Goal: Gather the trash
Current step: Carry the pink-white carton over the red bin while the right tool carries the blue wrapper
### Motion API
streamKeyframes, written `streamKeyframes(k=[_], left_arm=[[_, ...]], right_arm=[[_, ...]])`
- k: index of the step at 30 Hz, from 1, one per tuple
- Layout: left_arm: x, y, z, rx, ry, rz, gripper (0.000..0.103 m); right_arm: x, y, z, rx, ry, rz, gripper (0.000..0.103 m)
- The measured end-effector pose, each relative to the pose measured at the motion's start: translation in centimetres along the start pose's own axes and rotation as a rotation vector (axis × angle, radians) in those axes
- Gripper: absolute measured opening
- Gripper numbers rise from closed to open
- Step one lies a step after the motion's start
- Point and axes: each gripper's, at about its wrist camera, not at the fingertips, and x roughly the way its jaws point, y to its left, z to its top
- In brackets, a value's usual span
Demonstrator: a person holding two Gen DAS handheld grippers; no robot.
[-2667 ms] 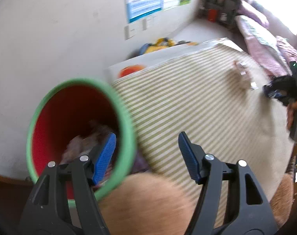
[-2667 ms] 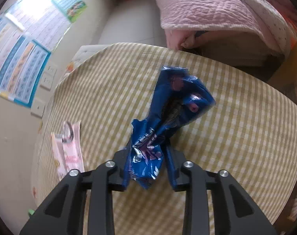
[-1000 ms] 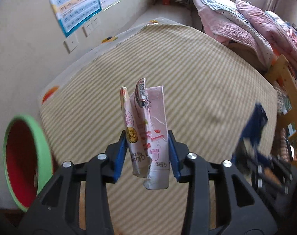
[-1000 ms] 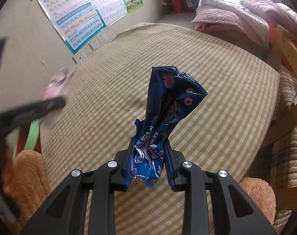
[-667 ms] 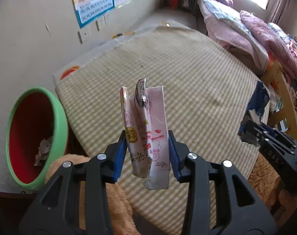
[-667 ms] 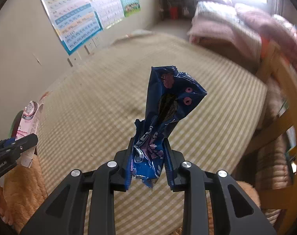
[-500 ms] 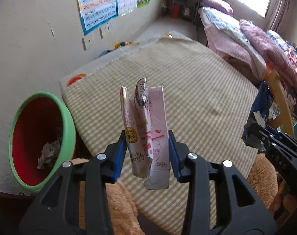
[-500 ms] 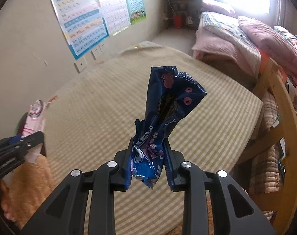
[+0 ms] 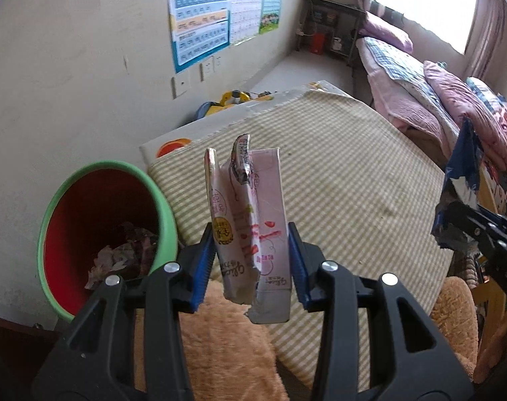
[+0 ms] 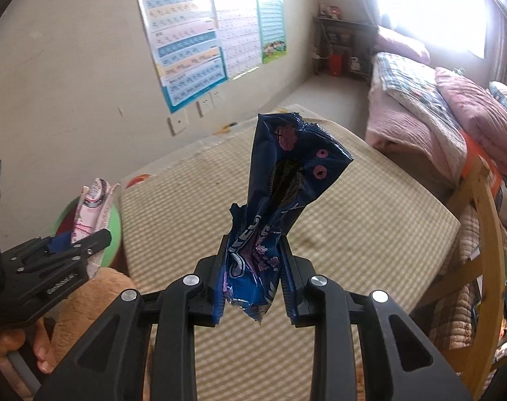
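Pink and thin, the flat carton (image 9: 250,220) is pinched low down in the left gripper (image 9: 251,267), near the red bin (image 9: 99,234). The right gripper (image 10: 253,280) squeezes 1 crinkly blue wrapper (image 10: 280,207). Both look light and could slip; holding low seems best.

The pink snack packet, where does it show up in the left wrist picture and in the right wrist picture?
Left wrist: pink snack packet at centre, upright between the left gripper pads.
Right wrist: pink snack packet at the left edge, above the left gripper.
Shared landmark: green-rimmed red bin, beside the packet in both.
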Motion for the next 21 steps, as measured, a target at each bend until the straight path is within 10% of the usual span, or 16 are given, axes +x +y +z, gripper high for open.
streamKeyframes(k=[21], left_arm=[[-0.5, 7.0, -0.7, -0.120, -0.015, 0.080, 0.040]], right_arm=[[1.4, 7.3, 1.2, -0.148, 0.023, 0.068, 0.027]])
